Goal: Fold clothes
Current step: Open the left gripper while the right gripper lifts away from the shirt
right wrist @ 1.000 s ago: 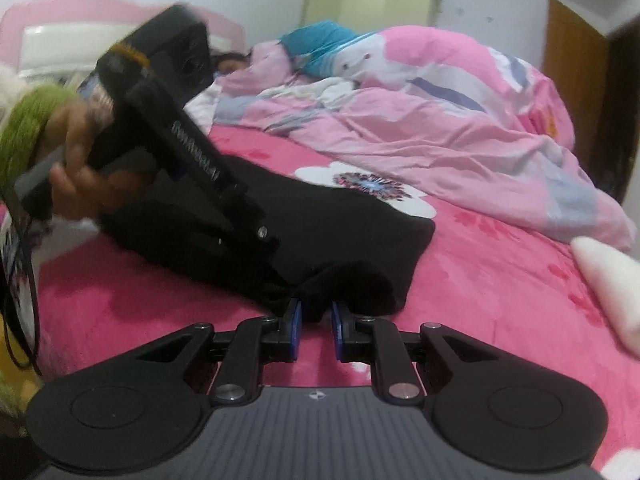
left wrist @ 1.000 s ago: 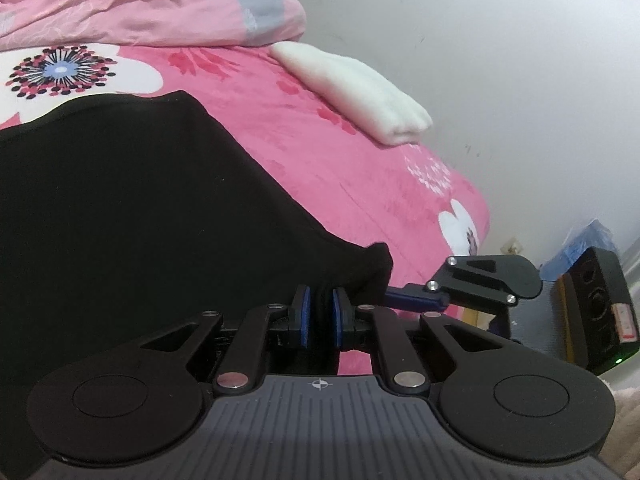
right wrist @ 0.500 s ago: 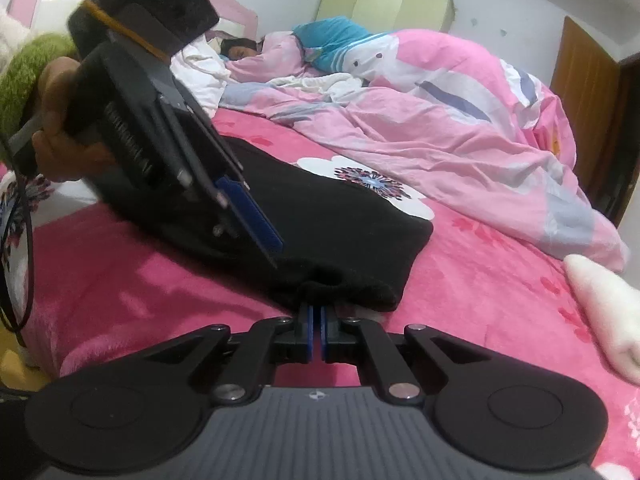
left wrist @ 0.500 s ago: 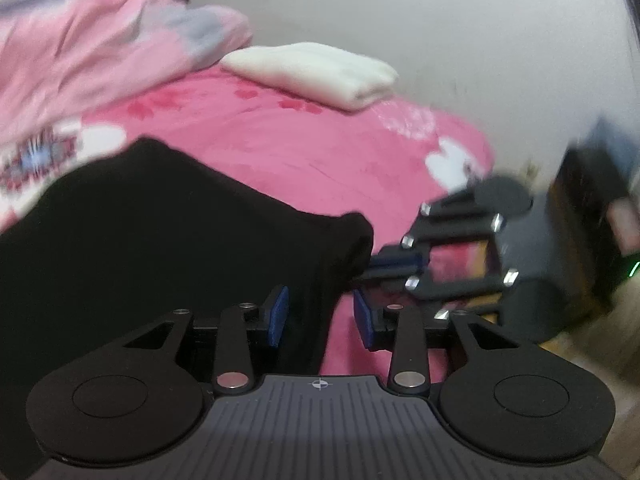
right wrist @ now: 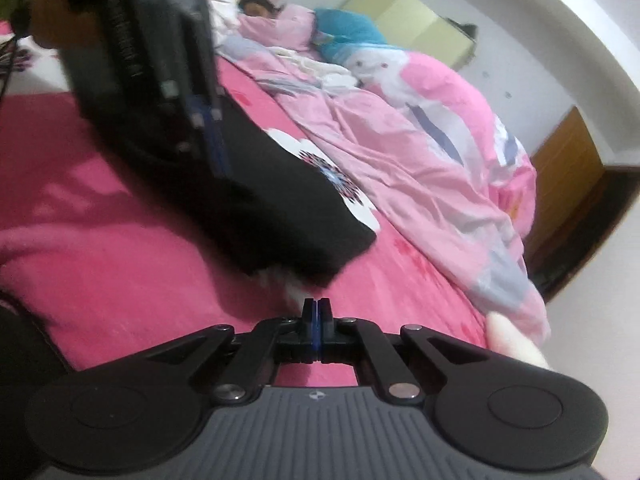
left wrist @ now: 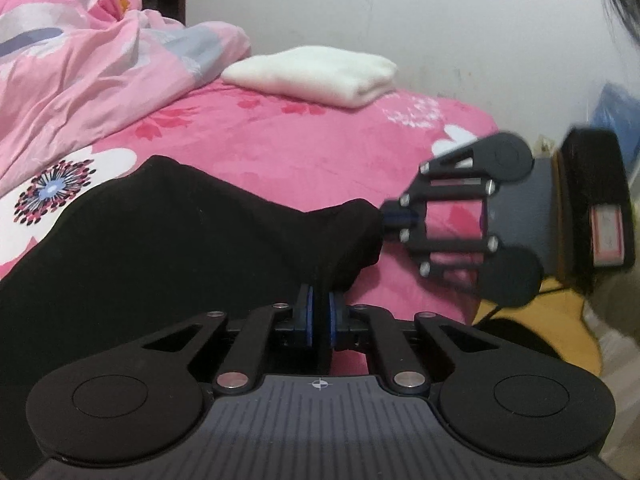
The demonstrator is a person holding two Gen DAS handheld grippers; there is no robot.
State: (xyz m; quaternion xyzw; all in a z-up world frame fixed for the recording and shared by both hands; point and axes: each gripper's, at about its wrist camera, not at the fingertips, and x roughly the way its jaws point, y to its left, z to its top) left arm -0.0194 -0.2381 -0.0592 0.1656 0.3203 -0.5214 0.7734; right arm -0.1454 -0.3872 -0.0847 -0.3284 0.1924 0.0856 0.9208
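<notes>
The bright pink flowered bed [left wrist: 304,148] carried a crumpled pale pink quilt [left wrist: 80,68] and a flat black cloth garment [left wrist: 160,232]. A folded white towel [left wrist: 316,74] lay beyond. The left claw [left wrist: 320,312] pinched the garment's near edge; the right claw [left wrist: 394,217] pinched its corner, pads pressed together.

Home bedroom, pink floral bed [left wrist: 280,148], rumpled pink duvet [right wrist: 432,152], wooden door [right wrist: 568,184], plain white walls

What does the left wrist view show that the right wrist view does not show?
Only the left wrist view: the left gripper shut on the black garment, and the whole folded white towel. Only the right wrist view: a person lying under the pink quilt, a wooden door. Both show the garment on the pink bedsheet and the right gripper, shut.
</notes>
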